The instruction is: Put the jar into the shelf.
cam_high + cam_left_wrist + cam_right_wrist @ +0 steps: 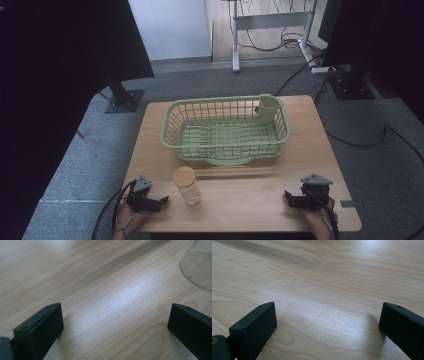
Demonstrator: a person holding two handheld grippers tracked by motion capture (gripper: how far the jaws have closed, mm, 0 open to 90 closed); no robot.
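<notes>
Clear glass jar with round wooden lid, desk's near edge: both grippers spread, empty; judged best gripped low by left gripper.

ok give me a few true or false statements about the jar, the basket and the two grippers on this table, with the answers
1. The glass jar stands upright on the table with a wooden lid on top. True.
2. The jar sits inside the green basket. False: it stands on the bare table in front of the basket, toward the person.
3. The left gripper is shut on the jar. False: its jaws are wide apart over bare wood, with the jar beside it.
4. The right gripper is open and holds nothing. True.
5. A small green cup hangs at the basket's far right corner. True.
6. The basket is tipped on its side. False: it sits level, open side up.
</notes>
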